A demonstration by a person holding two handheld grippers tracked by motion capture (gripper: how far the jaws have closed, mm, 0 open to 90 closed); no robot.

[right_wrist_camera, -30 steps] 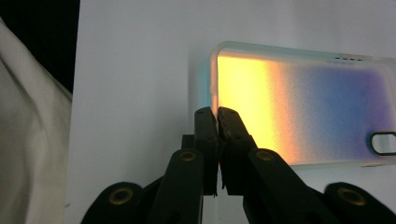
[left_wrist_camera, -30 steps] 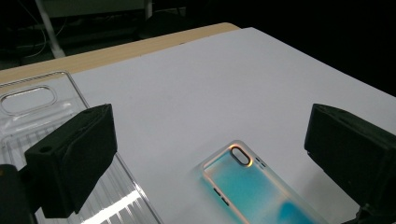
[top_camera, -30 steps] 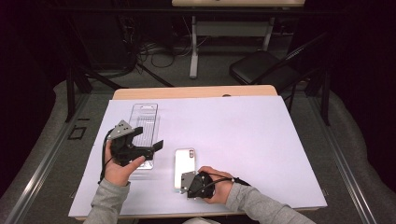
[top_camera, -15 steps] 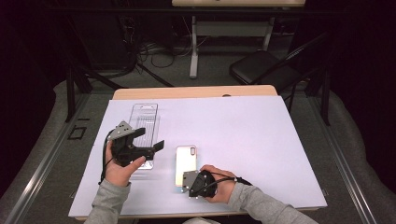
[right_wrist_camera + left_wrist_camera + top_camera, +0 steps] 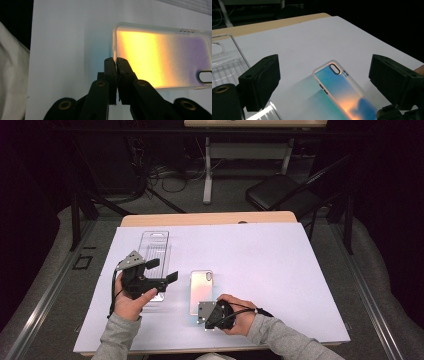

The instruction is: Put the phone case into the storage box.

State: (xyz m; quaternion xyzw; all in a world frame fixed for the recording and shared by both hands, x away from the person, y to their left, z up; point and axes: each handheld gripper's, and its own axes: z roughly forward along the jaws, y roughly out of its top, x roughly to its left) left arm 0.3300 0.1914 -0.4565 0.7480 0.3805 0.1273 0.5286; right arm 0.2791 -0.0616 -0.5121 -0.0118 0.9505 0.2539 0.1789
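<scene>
Fingers of right gripper [image 5: 116,61] pressed together at phone case [image 5: 165,57] edge; left gripper [image 5: 324,82] fingers wide apart.

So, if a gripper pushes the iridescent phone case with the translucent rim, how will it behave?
The iridescent phone case with the translucent rim lies flat on the white table cover, so it will probably slide, not tip. It looks thin and hollow, thus likely light and somewhat flexible. Its glossy surface may be slippery between jaws.

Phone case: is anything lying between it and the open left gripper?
Nothing visible does. The left gripper hovers open over the near end of the clear plastic tray, and bare white table cover separates it from the iridescent phone case. The right gripper, shut, is at the case's near short edge.
</scene>
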